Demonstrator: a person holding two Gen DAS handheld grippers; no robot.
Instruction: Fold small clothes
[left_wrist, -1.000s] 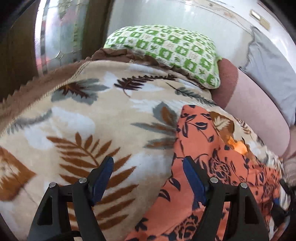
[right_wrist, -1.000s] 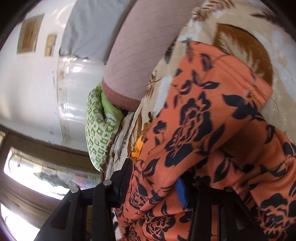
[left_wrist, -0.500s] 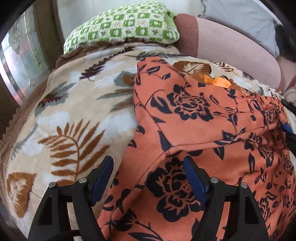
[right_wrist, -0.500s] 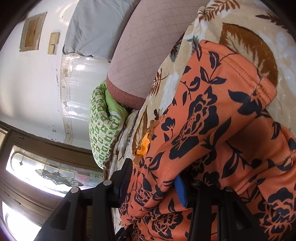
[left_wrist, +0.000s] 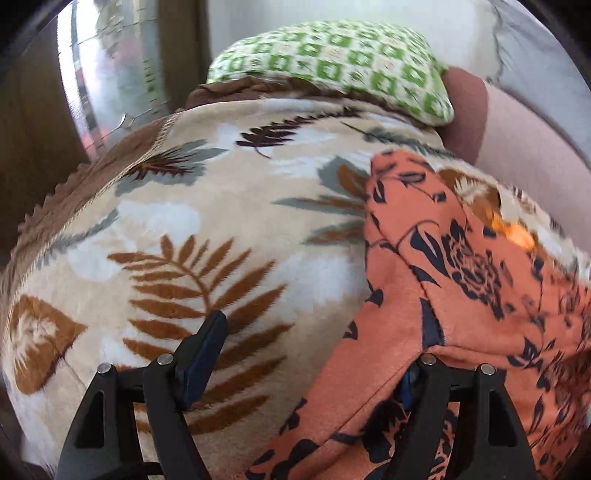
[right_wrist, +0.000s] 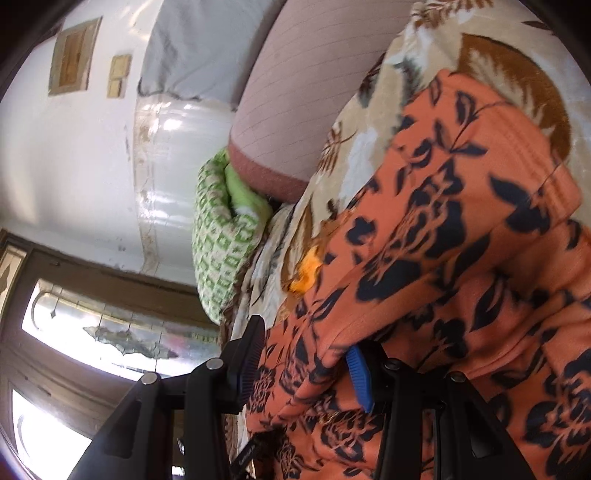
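Orange floral garment (left_wrist: 461, 295) lies lower right of left wrist frame, on leaf-print blanket (left_wrist: 207, 236), partly doubled over, fold ridge running up toward frame centre. Left gripper (left_wrist: 310, 354) spread wide; its right finger tucked under cloth edge, left finger over bare blanket, likely set to lift that flap. Right gripper (right_wrist: 303, 354) has cloth bunched between fingers (right_wrist: 358, 380), gap still visible, so firm pinch or not: cannot tell. Green check pillow (left_wrist: 332, 62) top centre, clear of work.

bright daylight from the window (right_wrist: 110, 332), glare on glass, motion blur, dark fisheye-warped corners
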